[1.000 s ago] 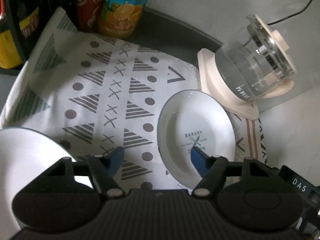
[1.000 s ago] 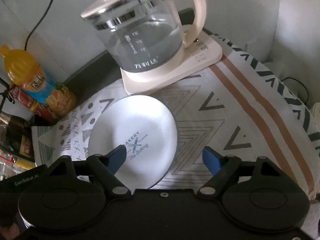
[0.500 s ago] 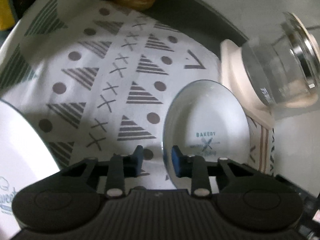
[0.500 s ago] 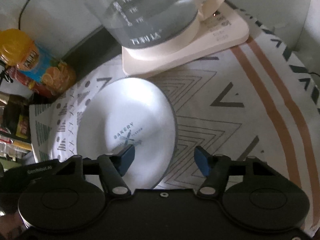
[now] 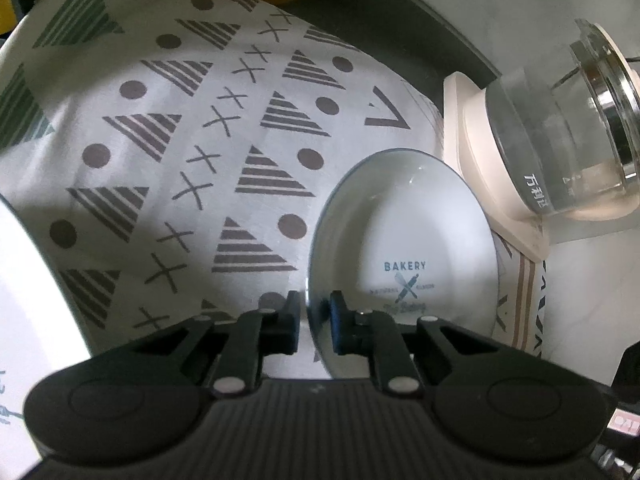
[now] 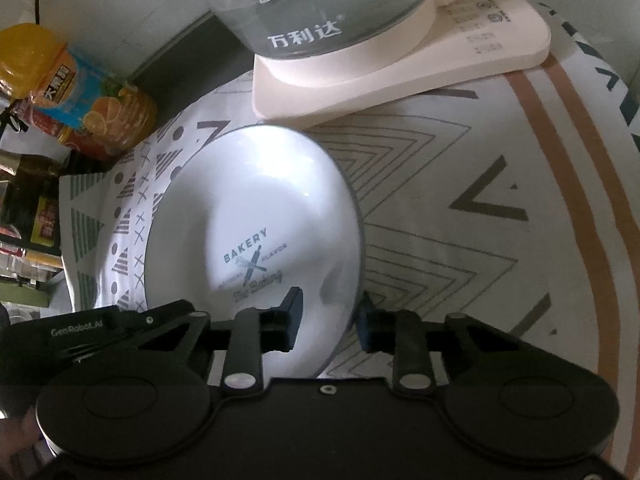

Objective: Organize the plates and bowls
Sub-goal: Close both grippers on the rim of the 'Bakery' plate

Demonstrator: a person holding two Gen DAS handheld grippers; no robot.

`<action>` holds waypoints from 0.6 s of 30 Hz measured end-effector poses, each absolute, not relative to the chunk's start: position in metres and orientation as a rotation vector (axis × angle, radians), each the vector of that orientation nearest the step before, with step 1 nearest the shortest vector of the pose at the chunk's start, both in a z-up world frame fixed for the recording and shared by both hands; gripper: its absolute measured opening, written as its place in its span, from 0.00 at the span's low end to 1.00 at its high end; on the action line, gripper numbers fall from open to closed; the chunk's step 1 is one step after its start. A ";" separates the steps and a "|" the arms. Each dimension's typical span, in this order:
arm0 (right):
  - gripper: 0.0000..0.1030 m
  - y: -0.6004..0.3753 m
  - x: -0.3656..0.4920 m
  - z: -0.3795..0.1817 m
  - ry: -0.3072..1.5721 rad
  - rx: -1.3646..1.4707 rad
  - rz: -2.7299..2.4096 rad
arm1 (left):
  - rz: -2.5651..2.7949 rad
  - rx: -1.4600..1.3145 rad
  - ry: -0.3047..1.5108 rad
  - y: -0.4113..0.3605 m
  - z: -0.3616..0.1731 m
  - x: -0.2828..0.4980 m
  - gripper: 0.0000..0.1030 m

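A white plate printed "BAKERY" [image 5: 404, 240] [image 6: 256, 216] lies on a patterned cloth [image 5: 180, 140]. My left gripper [image 5: 316, 316] is shut on its left rim, one pad outside and one inside the edge. In the right wrist view my right gripper [image 6: 330, 314] straddles the plate's right rim. Its jaws are closing: the outer pad sits at the edge and the inner pad is still a little off the plate's surface. A larger white plate [image 5: 28, 312] shows at the left edge of the left wrist view.
A glass kettle [image 5: 560, 140] [image 6: 320, 4] on its cream base [image 6: 400, 80] stands just behind the plate. Juice bottles [image 6: 84, 92] and packets crowd the back left. The left gripper's black housing [image 6: 80, 328] shows at the lower left of the right wrist view.
Both grippers came down onto the bakery plate. The left jaws went from wide open to shut on its left rim. The right jaws narrowed around its right rim.
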State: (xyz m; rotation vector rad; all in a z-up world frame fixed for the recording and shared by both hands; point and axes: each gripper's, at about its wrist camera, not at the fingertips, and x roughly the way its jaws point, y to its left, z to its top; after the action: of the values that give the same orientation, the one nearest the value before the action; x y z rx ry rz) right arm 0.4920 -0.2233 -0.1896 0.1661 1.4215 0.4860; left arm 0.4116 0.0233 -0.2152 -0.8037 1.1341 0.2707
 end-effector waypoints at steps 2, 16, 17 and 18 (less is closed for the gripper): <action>0.16 -0.225 0.494 -0.190 1.416 0.149 0.485 | 0.269 -0.806 1.136 0.024 -0.215 0.412 0.10; 0.11 -0.223 0.490 -0.142 1.290 0.171 0.498 | 0.198 -0.735 1.075 0.027 -0.182 0.416 0.10; 0.11 -0.221 0.488 -0.138 1.279 0.169 0.496 | 0.196 -0.731 1.070 0.029 -0.179 0.415 0.10; 0.11 -0.218 0.486 -0.133 1.266 0.163 0.494 | 0.195 -0.730 1.065 0.031 -0.176 0.414 0.10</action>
State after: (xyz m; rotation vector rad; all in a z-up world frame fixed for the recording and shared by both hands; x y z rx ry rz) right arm 0.4858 -0.2178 -0.1331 0.1635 1.2663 0.4939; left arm 0.4136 0.0311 -0.1762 -0.7295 1.0646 0.1951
